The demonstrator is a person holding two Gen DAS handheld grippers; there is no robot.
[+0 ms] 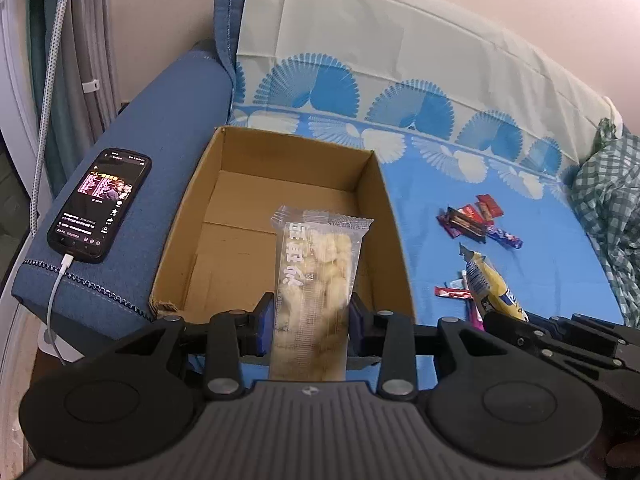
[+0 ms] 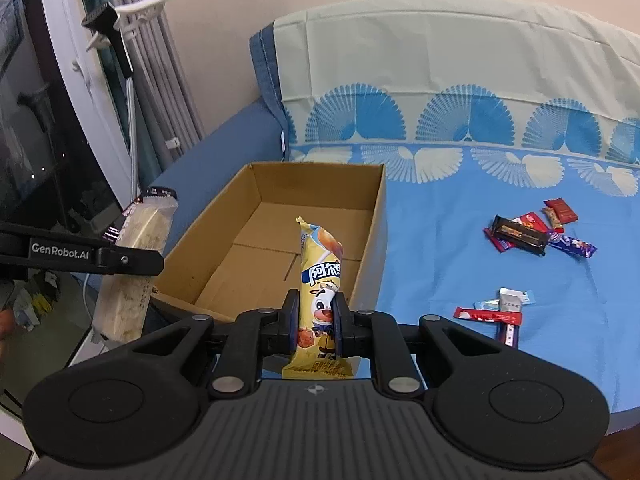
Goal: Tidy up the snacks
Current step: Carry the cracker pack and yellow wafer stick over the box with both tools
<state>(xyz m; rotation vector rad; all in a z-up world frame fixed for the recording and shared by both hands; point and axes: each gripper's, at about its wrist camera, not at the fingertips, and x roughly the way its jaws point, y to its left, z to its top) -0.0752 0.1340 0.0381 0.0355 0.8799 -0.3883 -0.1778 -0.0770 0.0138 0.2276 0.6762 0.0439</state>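
My left gripper (image 1: pixel 312 316) is shut on a clear packet of pale puffed snacks (image 1: pixel 316 276), held upright just in front of the open cardboard box (image 1: pixel 192 200). My right gripper (image 2: pixel 317 316) is shut on a yellow cartoon-cow snack packet (image 2: pixel 320 280), also upright before the same cardboard box (image 2: pixel 372 224). The box floor is bare. In the right wrist view the left gripper's finger (image 2: pixel 120 258) and its clear packet (image 2: pixel 136 264) show at the left. In the left wrist view the yellow packet (image 1: pixel 492 288) shows at the lower right.
Several small wrapped candies and bars (image 1: pixel 476 220) (image 2: pixel 528 232) lie on the blue bedsheet (image 2: pixel 460 264) right of the box, more (image 2: pixel 500 312) nearer me. A charging phone (image 1: pixel 100 204) rests on the blue armrest. Green checked cloth (image 1: pixel 612 216) lies far right.
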